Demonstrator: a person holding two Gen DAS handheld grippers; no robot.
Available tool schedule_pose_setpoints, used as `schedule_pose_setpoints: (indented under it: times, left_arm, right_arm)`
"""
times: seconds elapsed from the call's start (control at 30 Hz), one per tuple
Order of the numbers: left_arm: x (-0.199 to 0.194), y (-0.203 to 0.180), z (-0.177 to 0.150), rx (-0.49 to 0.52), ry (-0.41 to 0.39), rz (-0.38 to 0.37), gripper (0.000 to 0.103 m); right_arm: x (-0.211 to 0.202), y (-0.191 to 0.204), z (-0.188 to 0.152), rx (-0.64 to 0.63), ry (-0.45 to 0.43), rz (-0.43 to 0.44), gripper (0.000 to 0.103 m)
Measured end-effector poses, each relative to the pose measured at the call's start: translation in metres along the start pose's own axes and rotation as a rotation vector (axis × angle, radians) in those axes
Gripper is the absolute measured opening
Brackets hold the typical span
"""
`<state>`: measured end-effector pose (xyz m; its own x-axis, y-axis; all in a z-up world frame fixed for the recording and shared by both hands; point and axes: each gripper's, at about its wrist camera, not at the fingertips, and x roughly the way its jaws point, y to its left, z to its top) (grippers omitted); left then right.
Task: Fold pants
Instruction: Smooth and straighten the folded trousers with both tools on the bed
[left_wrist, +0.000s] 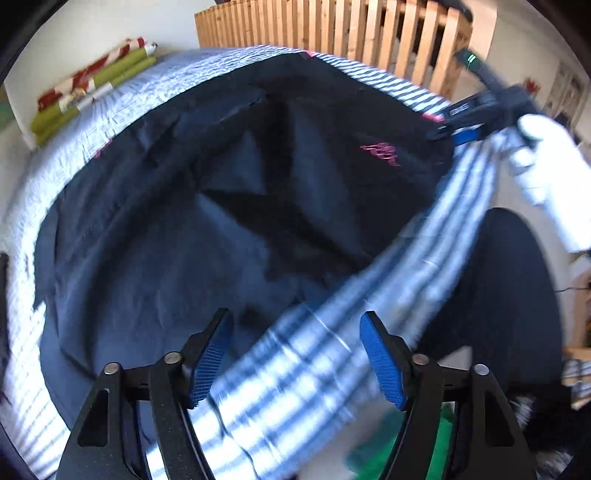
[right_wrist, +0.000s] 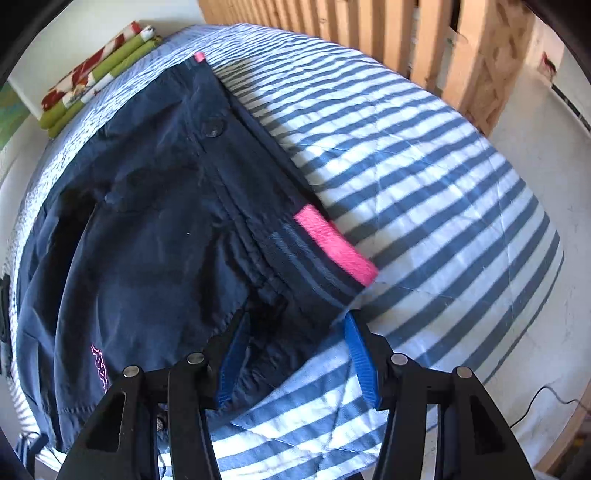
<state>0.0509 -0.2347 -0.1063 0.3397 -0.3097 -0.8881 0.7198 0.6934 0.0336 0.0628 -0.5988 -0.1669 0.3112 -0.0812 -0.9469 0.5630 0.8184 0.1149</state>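
I see the navy pants (right_wrist: 147, 221), thin crinkled fabric with a pink waistband tab, lying on the striped quilted bed (right_wrist: 424, 166), waist toward the wooden slats. My left claw (left_wrist: 295, 354) and right claw (right_wrist: 291, 354) are both spread, pinching nothing.

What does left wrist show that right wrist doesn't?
Left wrist only: the right tool at the pants' far edge, the gloved hand holding it, and a dark-clothed leg.

Right wrist only: the waistband's pink tab, a snap button, and a cable on the floor.

Both: the navy pants with a pink logo, lying on the striped bedcover; the folded red-and-green cloth; the wooden slats. Each view's own tool is open, nothing gripped.
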Motion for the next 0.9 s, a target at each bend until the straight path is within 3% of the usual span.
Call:
schedule_pose_setpoints:
  times: [0.03,0.07,0.13,0.17,0.3,0.37,0.43,0.47,0.5,0.57,0.63,0.73,0.8,0.9]
  left_arm:
    - [0.005,0.002,0.003,-0.014,0.008,0.002,0.047]
    - [0.01,0.006,0.006,-0.039,0.015,0.003,0.029]
    - [0.014,0.013,0.01,-0.067,0.01,-0.025,0.013]
    - [0.016,0.012,0.013,-0.08,0.005,-0.043,0.007]
    - [0.0,0.005,0.016,-0.05,-0.016,-0.076,0.006]
    - [-0.014,-0.001,0.017,-0.025,-0.039,-0.147,0.006]
    - [-0.025,-0.013,0.014,0.031,-0.064,-0.172,0.008]
    - [-0.027,-0.017,0.012,0.056,-0.055,-0.191,0.015]
    - [-0.027,-0.015,0.011,0.057,-0.03,-0.214,0.03]
    - [-0.029,-0.001,0.007,0.0,-0.014,-0.25,0.05]
    - [-0.041,0.026,0.0,-0.07,-0.037,-0.236,0.051]
    - [-0.065,0.085,-0.014,-0.216,-0.082,-0.175,0.057]
    - [-0.079,0.13,-0.028,-0.309,-0.104,-0.097,0.063]
    - [-0.085,0.191,-0.046,-0.408,-0.099,0.036,0.063]
  right_arm:
    - [-0.001,0.0,0.001,0.002,0.0,-0.006,0.039]
    - [-0.002,-0.001,0.001,0.005,-0.004,-0.017,0.035]
    - [-0.004,-0.003,0.003,-0.008,-0.01,-0.019,0.019]
    - [-0.005,-0.004,0.003,-0.015,-0.014,-0.018,0.018]
    - [-0.021,0.003,0.004,-0.081,-0.07,-0.064,0.014]
    - [-0.041,0.011,0.006,-0.144,-0.15,-0.134,0.013]
    - [-0.059,0.016,0.009,-0.18,-0.224,-0.207,0.012]
    - [-0.062,0.018,0.01,-0.194,-0.231,-0.231,0.012]
    - [-0.059,0.019,0.011,-0.217,-0.222,-0.264,0.012]
    - [-0.047,0.026,0.013,-0.283,-0.166,-0.299,0.014]
    - [-0.044,0.027,0.011,-0.308,-0.143,-0.32,0.022]
    - [-0.069,0.036,0.006,-0.316,-0.245,-0.365,0.023]
    - [-0.092,0.058,0.005,-0.368,-0.299,-0.299,0.024]
    - [-0.112,0.108,0.007,-0.476,-0.314,-0.141,0.027]
